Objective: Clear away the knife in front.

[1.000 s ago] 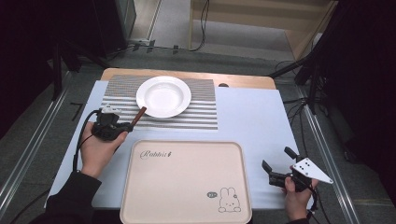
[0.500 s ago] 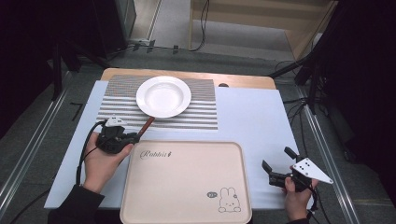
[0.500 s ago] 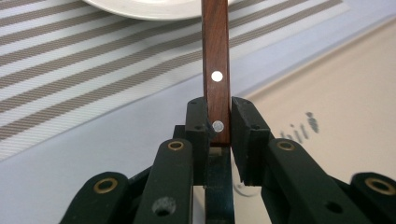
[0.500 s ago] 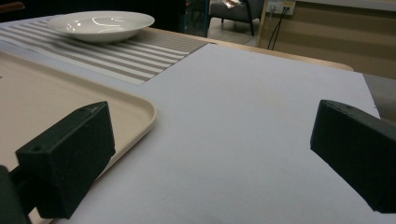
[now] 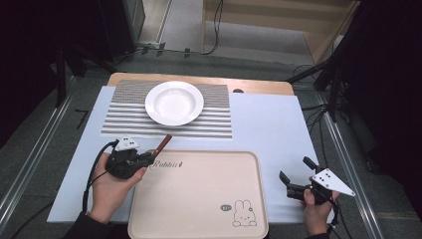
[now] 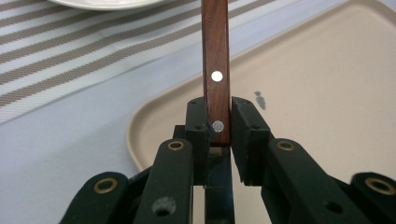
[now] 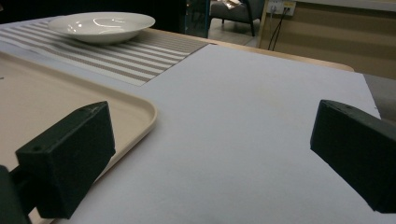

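My left gripper (image 5: 148, 160) (image 6: 219, 133) is shut on a brown wooden handle (image 5: 161, 145) (image 6: 215, 60) with two metal rivets. The handle sticks out forward past the jaws, over the near-left corner of the beige tray (image 5: 199, 194) (image 6: 327, 84). What lies at the handle's other end is hidden inside the gripper. My right gripper (image 5: 294, 179) (image 7: 210, 154) stands open at the table's right front, just right of the tray (image 7: 56, 98), with nothing between its jaws. A white deep plate (image 5: 174, 102) (image 7: 102, 25) sits on the striped placemat (image 5: 124, 119) (image 6: 70, 51) (image 7: 140, 58) at the back.
The tray carries a rabbit drawing (image 5: 243, 214) near its front right. The table is covered by a pale blue sheet (image 5: 268, 124) (image 7: 261, 121). Dark stands and cables (image 5: 323, 84) flank the table; a wooden cabinet (image 5: 278, 25) stands behind.
My left gripper has carried the wooden handle toward the front and right, from beside the plate down to the tray's near-left corner. The right gripper has stayed still.
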`<act>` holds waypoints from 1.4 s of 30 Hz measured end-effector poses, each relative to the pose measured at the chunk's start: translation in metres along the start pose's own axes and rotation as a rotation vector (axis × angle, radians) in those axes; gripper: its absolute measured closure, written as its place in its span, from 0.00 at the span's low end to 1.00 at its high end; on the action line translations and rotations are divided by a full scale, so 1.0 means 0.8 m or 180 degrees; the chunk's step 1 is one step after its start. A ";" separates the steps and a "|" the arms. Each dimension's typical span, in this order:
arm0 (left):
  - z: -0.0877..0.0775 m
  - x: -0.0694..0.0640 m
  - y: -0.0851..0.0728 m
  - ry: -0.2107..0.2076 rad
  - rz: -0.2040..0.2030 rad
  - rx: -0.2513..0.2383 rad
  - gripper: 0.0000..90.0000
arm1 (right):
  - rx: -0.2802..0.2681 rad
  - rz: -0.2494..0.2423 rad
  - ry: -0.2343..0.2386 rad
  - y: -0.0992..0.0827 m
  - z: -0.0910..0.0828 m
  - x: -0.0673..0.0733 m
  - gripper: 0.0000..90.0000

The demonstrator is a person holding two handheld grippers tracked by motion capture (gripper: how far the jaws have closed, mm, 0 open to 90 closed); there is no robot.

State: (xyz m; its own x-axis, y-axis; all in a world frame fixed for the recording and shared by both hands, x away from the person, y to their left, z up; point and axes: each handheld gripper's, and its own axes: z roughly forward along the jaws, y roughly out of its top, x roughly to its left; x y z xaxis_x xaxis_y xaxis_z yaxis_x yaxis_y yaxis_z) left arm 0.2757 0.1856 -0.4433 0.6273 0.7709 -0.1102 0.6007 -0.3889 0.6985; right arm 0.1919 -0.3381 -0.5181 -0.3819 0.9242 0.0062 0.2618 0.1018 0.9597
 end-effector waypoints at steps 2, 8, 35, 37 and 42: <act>-0.001 -0.003 -0.002 -0.0007 0.0004 0.0004 0.86 | 0.0000 0.0000 0.0000 0.000 0.000 0.000 0.00; 0.000 -0.015 -0.016 -0.0089 -0.0036 0.0011 0.86 | -0.0002 0.0022 -0.0003 0.000 0.000 0.000 0.00; 0.033 -0.031 -0.065 -0.0099 -0.0281 0.0184 0.85 | -0.0007 0.0017 -0.0003 0.000 0.000 -0.001 0.00; 0.033 -0.027 -0.063 -0.0133 -0.0341 0.0175 0.79 | -0.0007 0.0031 0.0001 0.000 -0.001 -0.001 0.00; 0.026 -0.025 -0.057 -0.0095 -0.0299 0.0048 0.67 | -0.0002 0.0039 -0.0003 0.000 -0.001 -0.001 0.00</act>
State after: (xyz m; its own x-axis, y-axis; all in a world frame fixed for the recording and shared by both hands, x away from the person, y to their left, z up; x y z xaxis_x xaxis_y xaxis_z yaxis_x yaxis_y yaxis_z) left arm 0.2462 0.1777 -0.4873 0.5823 0.7890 -0.1959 0.6648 -0.3234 0.6735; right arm 0.1914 -0.3391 -0.5182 -0.3779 0.9257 0.0176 0.2658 0.0903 0.9598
